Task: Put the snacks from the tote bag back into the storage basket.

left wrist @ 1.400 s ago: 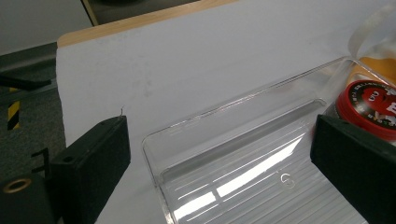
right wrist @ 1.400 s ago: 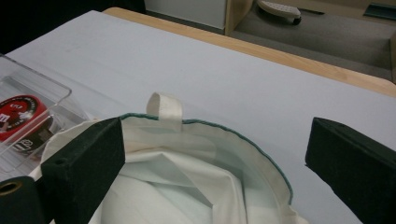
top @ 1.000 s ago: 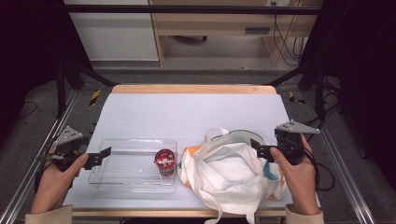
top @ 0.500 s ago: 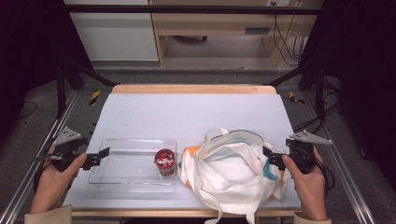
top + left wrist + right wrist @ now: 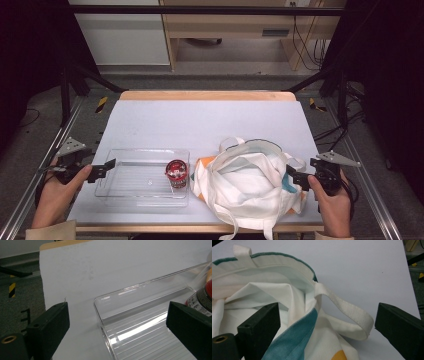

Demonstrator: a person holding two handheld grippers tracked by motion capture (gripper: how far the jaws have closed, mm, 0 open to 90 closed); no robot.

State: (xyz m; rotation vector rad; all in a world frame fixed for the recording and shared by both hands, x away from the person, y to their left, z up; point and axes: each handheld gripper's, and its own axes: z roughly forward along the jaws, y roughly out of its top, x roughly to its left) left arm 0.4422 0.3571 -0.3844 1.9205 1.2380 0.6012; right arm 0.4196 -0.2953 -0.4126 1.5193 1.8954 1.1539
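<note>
Clear tray and cloth bag side by side on the bench.
A red-lidded small jar (image 5: 176, 173) stands in the clear ribbed plastic tray (image 5: 131, 190), beside a white cloth tote bag (image 5: 250, 186) on the pale grey bench (image 5: 210, 122). The left gripper (image 5: 102, 170) spreads its jaws wide at the tray's end; the right gripper (image 5: 295, 176) gapes wide at the bag's strap (image 5: 347, 312).

Left gripper (image 5: 117, 325): jaws wide apart, nothing between the pads. Clear plastic tray (image 5: 140, 312) lying on white table surface (image 5: 105, 267), near corner between the two jaws, ribbed floor catching glare. Red-lidded container (image 5: 201, 301) standing inside tray at right edge, partly hidden behind right jaw. Wooden table edge (image 5: 62, 243) at top. Grey floor with yellow-black tape (image 5: 12, 288) at left.
</note>
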